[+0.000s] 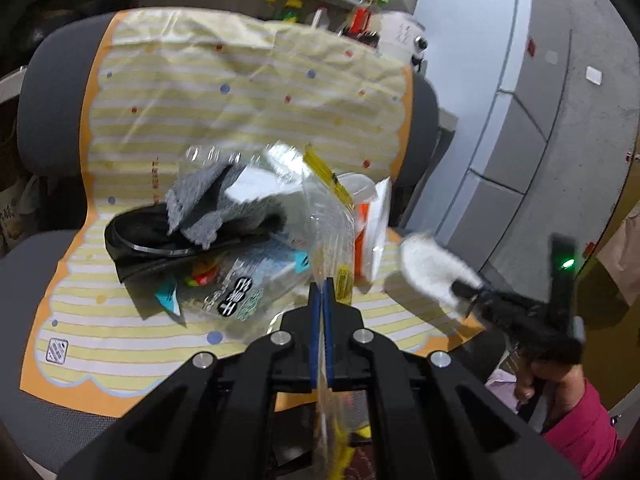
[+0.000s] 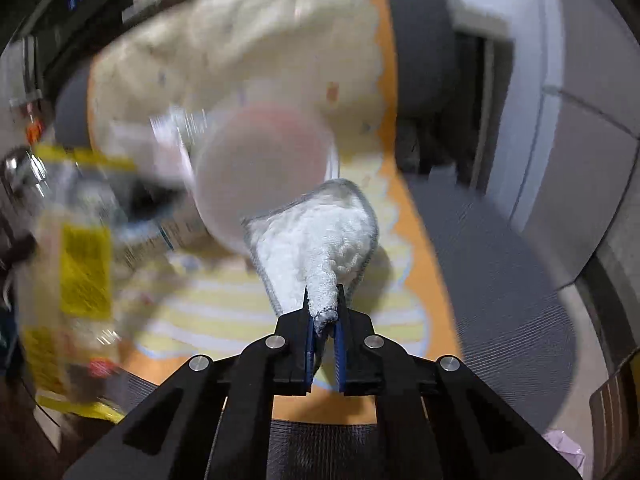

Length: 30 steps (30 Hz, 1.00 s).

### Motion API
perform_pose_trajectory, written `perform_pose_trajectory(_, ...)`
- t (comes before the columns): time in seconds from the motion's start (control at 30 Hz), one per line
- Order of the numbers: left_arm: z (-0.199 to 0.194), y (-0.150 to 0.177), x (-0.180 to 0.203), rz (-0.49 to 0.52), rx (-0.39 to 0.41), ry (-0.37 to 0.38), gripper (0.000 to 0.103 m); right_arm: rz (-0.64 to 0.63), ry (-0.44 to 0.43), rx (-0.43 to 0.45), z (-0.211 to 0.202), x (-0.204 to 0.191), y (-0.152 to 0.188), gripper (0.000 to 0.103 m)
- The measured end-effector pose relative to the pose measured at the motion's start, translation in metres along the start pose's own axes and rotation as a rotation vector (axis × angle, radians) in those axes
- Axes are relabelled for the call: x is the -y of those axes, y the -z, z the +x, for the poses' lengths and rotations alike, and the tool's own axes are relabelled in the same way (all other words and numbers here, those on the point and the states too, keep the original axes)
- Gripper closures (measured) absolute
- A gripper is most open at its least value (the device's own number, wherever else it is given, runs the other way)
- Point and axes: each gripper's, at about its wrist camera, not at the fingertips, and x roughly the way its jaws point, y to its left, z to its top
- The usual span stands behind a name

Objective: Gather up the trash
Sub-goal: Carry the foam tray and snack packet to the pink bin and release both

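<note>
Trash: white fluffy cloth [image 2: 320, 240] with grey edging, one end bunched into a tail, lifted clear of the chair seat [image 2: 500, 264].
Right gripper [image 2: 323, 320]: jaws drawn close, pinching that bunched tail; the wide end fans away ahead of the fingers.
Long axis: runs straight out from the right jaws, along their line.
Left gripper [image 1: 322, 292]: blue pads pressed together on the edge of a clear plastic bag [image 1: 328, 220] with yellow print.
Bag: stands up from the left pads, its mouth not clearly seen; behind it a heap of wrappers [image 1: 240, 280], grey cloth and a black piece on the striped yellow mat [image 1: 200, 92].
Key relation: cloth hangs to the right of the bag, near but apart; the bag lies to the left of the right jaws.
Nearer hand: right, already holding it.
Judged next: carry the cloth leftward, wide end first, to the bag.
</note>
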Motion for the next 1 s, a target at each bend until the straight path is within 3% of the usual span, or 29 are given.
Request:
perform_pose_trajectory(0.13,-0.021,-0.010,0.022,0.031,0.066,0.048,0.103,0.020,0.006,0.065,-0.053,0.002,-0.011,0.094)
perform_pose_trajectory(0.33,-0.024,-0.013,0.064,0.073,0.093,0.146,0.103,0.042,0.046,0.080,-0.102,0.013,0.003,0.094)
perform_pose_trajectory(0.63,0.013,0.014,0.156,0.164,0.039,0.326,0.103,0.132,0.232,0.081,-0.167,0.054,0.043,0.093)
perform_pose_trajectory(0.83,0.022,0.031,0.213,0.256,0.010,0.427,0.103,0.221,0.403,0.105,-0.223,0.084,0.073,0.089)
perform_pose_trajectory(1.0,0.030,0.044,0.250,0.312,-0.018,0.485,0.103,0.292,0.496,0.079,-0.241,0.110,0.100,0.089)
